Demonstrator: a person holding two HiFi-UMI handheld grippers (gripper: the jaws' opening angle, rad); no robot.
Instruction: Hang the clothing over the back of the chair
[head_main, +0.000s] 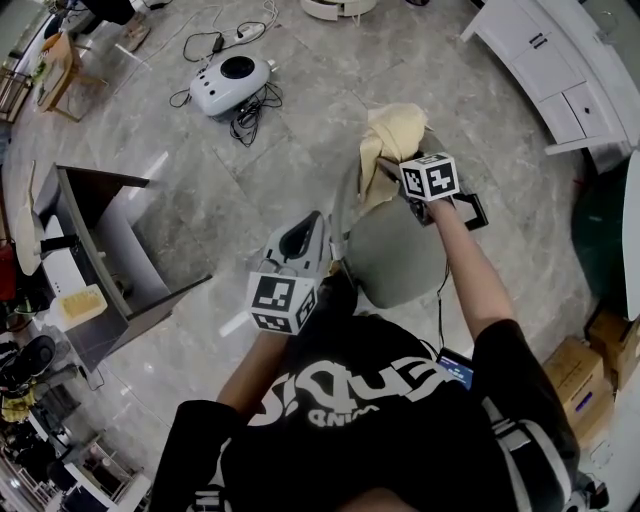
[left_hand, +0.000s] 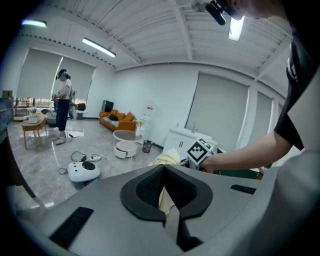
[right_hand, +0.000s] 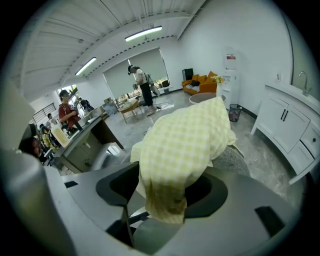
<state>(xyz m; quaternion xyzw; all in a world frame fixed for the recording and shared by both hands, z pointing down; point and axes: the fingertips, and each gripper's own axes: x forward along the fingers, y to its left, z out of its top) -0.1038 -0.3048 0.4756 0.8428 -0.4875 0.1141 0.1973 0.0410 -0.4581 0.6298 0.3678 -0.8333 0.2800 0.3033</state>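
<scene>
Softness is the story here: the clothing, a pale yellow checked piece, is judged light, limp and apt to slip, so a hem or corner is best taken, not the bunched middle. Nearest, at nine o'clock of the grey seat, the left claw is held on a bent arm and tipped slightly down toward the chair back. Its jaws are drawn close, a pale sliver is shown in the gap, and a pinch cannot be confirmed. At twelve o'clock of the seat, the right arm is stretched out and the right claw is tilted steeply down, jaws spread wide, cloth lying loose across them. Farthest, the clothing is seen heaped on the chair back's top.
</scene>
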